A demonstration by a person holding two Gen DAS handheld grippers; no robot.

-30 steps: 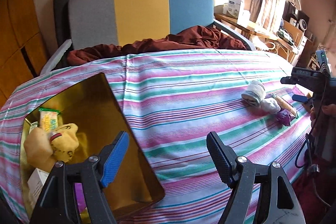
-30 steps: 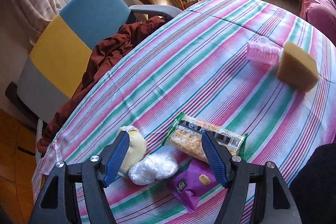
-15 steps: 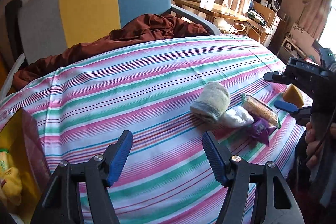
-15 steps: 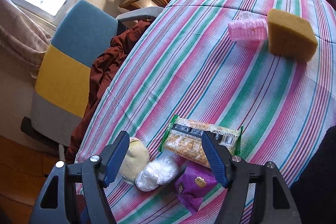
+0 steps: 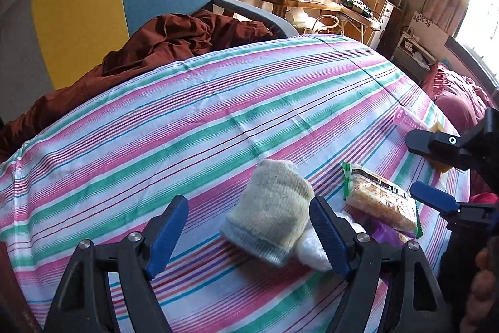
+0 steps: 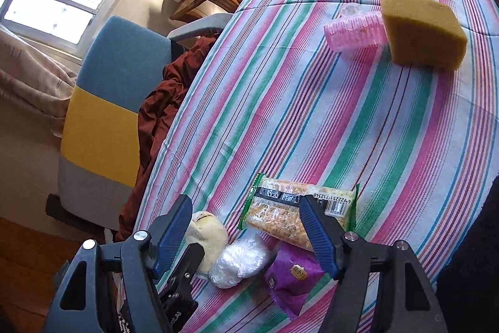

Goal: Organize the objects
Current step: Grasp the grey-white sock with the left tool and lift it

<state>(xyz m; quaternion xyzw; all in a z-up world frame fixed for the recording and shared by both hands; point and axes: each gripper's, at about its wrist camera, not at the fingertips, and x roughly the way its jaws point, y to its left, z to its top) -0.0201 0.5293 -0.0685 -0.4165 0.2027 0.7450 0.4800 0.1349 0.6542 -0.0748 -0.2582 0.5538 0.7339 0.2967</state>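
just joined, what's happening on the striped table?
A person holds a tool in each hand over a cluster of items on the striped tablecloth. The left tool, jaws opening, closes in on the rolled cream sock without gripping it. The right tool hangs open over the cracker packet, the white plastic wad and the purple packet. Farther off lie a pink roller and a yellow sponge. Nothing is held.
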